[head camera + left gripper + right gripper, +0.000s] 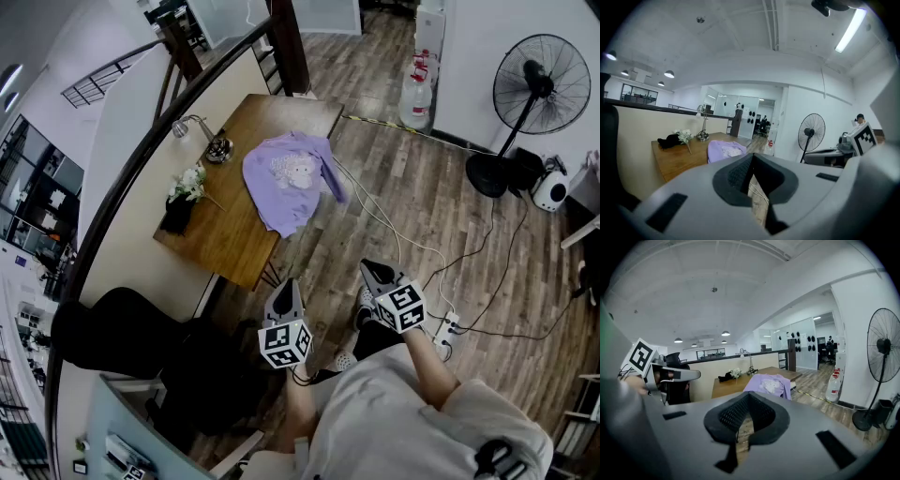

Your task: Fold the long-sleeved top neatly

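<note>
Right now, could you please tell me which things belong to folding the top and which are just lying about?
For the job: lilac long-sleeved top; brown wooden table under it; left gripper and right gripper, both shut, empty.
Lying about: white flower bunch; silver desk lamp; black pedestal fan; white power strip.

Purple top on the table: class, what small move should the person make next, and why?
Probably step toward the wooden table: the purple top lies unfolded there, partly overhanging its edge, while the left gripper and right gripper, both shut and empty, are held well short of it.
</note>
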### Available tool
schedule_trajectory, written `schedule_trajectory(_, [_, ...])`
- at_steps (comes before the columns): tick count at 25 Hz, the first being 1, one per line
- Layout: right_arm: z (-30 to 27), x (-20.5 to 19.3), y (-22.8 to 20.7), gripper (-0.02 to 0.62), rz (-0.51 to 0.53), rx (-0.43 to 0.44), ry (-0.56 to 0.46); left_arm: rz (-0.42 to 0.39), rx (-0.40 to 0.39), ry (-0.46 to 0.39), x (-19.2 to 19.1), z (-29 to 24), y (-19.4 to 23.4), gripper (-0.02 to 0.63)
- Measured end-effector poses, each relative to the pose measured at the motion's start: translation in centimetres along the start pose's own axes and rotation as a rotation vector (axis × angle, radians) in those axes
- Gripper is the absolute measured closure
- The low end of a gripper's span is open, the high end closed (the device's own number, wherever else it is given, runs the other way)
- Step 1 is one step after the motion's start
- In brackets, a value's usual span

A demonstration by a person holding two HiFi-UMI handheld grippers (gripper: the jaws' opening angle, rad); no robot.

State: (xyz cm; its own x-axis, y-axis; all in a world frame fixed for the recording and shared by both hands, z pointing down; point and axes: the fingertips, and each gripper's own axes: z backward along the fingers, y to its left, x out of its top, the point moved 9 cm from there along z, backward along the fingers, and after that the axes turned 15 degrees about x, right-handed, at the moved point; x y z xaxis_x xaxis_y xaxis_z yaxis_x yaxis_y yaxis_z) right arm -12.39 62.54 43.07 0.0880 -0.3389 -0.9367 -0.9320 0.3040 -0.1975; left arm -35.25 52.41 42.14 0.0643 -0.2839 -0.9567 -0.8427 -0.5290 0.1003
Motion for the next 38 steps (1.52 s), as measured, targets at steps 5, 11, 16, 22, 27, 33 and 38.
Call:
schedule_trajectory(5, [-0.2,0.2,-0.6,0.592,-0.006,-0.004,-0.012,0.014,-0.012,-0.005,0.1,-0.6,-0.2,0.584])
schedule_trajectory(11, [-0.5,0.1,-1.1,0.592,-0.007,-0.006,-0.016,0.013,-0.002,-0.017,0.0,-1.2,-0.1,0.584])
schedule_trajectory(16, [-1.5,0.6,-2.3,0.592,-0.016,-0.019,-0.033,-0.009,-0.001,-0.011,0.5,-2.7,-0.3,0.583])
schedule_trajectory(22, [-4.4,1.2,-4.6,0.591,-0.001,0.009,-0.029,0.002,0.009,0.0,0.8,-6.1,0.1,0.584])
schedule_trajectory(27, [-7.7,2.7,-8.4,0.589,-0.005,0.031,-0.028,0.002,0.004,-0.011,2.2,-10.8,0.1,0.583])
schedule_trajectory(33, [-12.5,5.8,-14.4,0.555,-0.031,0.038,-0.013,-0.031,0.01,-0.008,5.5,-18.2,-0.6,0.581])
schedule_trajectory(38, [-14.8,8.6,-18.0,0.509,-0.034,0.079,-0.027,-0.057,0.068,-0.024,8.2,-22.9,-1.3,0.549])
